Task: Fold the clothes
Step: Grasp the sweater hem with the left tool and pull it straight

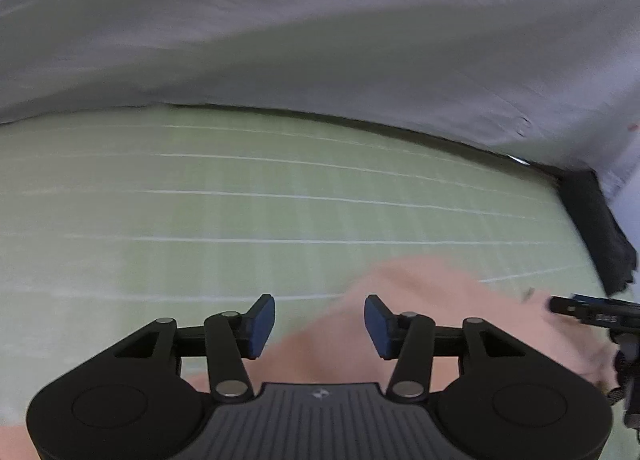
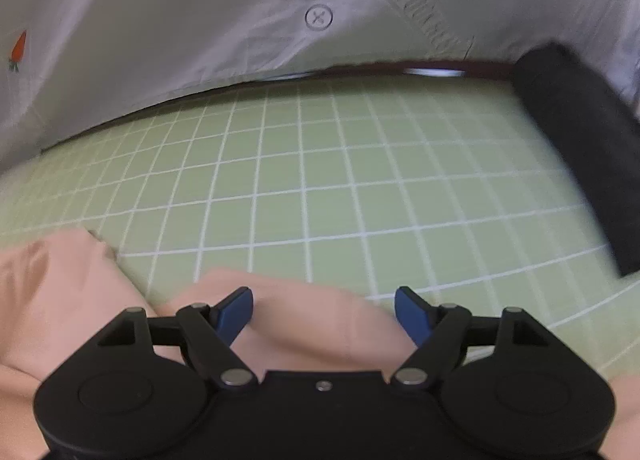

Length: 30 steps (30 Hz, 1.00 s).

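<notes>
A pink garment (image 2: 312, 324) lies rumpled on the green grid mat (image 2: 320, 180), at the near side. My right gripper (image 2: 324, 314) hangs over it with its blue pads wide apart; a raised fold of the pink cloth sits between them, not pinched. In the left wrist view the same pink garment (image 1: 420, 308) spreads to the lower right. My left gripper (image 1: 320, 324) is open above its left edge, with nothing gripped. Part of the right gripper's black body (image 1: 592, 312) shows at the right edge of that view, resting on the pink cloth.
A white cloth with small carrot prints (image 2: 200, 20) covers the far side beyond the mat's edge. A dark folded garment (image 2: 580, 148) lies along the mat's right side and shows again in the left wrist view (image 1: 600, 228). Bare mat (image 1: 200, 200) stretches ahead.
</notes>
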Motion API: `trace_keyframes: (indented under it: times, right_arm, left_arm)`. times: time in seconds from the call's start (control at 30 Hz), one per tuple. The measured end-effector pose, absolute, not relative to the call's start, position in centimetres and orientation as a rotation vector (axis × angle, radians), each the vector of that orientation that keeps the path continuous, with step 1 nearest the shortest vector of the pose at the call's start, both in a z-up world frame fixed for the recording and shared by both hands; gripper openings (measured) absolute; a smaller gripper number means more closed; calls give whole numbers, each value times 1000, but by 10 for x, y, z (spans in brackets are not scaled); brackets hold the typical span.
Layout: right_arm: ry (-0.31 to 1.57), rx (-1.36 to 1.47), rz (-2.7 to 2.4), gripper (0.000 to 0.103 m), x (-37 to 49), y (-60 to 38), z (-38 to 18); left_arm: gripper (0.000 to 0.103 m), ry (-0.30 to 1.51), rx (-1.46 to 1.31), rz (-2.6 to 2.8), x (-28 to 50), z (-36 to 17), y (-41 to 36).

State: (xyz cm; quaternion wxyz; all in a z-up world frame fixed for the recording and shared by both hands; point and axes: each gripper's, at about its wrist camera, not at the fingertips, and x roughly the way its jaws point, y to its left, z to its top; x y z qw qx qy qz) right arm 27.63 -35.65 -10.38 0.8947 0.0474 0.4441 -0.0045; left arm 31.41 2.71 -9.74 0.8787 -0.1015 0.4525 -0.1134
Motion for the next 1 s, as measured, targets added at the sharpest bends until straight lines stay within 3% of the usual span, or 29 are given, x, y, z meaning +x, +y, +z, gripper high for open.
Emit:
trace_keyframes:
  times: [0.1,0.13,0.17,0.2,0.3,0.53,0.63,0.67,0.7,0.8,0.87,1.0]
  right_arm:
    - [934,57,17,56,276,-355,-105]
    - [937,42,35,49,275,-354,-103]
    - [945,32,53,28,275,-355,-101]
    - [957,35,67,11,275,-355,-99]
    - [921,62,81,7,275,-360,-87]
    - [665,192,36,7,302,-372,-27]
    - [579,196,44,9,330,-357,-12]
    - [571,177,38,20,341,-348,-12]
    - [581,155,23,38,351,-340,-14]
    - [612,112,7,49,354,-318,-18]
    - [620,95,11,63,336,-310,-22]
    - [708,133,-23,64,276,-315,-43]
  left_arm:
    - [49,953,-189,-269,329,-109,13]
    - [43,955,-171,-264,328,-111,7]
    - [17,956,-153,-259,328,-114,1]
    - [5,962,-142,-251,325,-117,-2]
    - [5,935,-172,-227,316,-118,2]
    - [5,656,-136,-82,314,-54,35]
    - [18,608,-146,-21,331,-48,46]
    - [18,610,-141,9,338,-50,48]
    - [19,628,-131,22,341,-51,50]
    - [29,645,-160,46,326,-48,58]
    - [37,687,-204,41,297,-54,65]
    - [37,811,-268,38,239,-76,68]
